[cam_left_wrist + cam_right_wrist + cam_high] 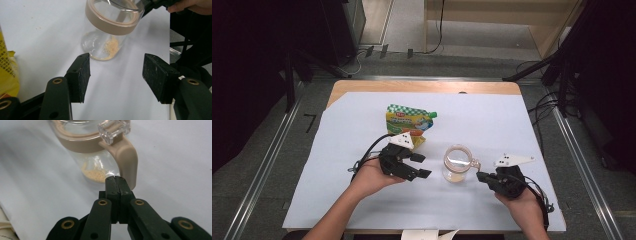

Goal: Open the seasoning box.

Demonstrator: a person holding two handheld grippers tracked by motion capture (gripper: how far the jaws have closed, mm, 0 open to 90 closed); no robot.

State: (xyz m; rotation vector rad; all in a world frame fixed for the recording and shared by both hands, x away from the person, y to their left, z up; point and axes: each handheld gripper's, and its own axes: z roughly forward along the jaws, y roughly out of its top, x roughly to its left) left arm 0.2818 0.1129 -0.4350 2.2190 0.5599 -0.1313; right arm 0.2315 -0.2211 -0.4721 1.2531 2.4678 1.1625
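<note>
1. Right claw [117, 180]: the jaws are pressed together with nothing between them. The tips sit just beside the lower end of the beige handle [127, 157]. Whether they touch it cannot be told. Judged purpose: closed jaws form a narrow probe suited to nudging or steadying the handle rather than gripping it.

2. Left claw [116, 75]: the jaws stand apart and hold nothing. In the left gripper view the gap faces the glass jar [110, 32], which stands near but clear of both pads. Judged purpose: the opening is set in readiness to take the jar body.

3. Glass jar [456, 164]: it stands upright on the worktop [492, 120], between the two claws. A beige collar rings its mouth, a clear spout tab [113, 128] sits above the handle, and a small amount of pale yellow granules [96, 175] lies at the bottom.

4. Pouch [408, 122]: a green-and-yellow printed pouch lies flat on the worktop beyond the left claw [419, 166], apart from the jar. Judged role: likely the source of the granules.

5. Worktop covering: a pale sheet lies under all the items.
</note>
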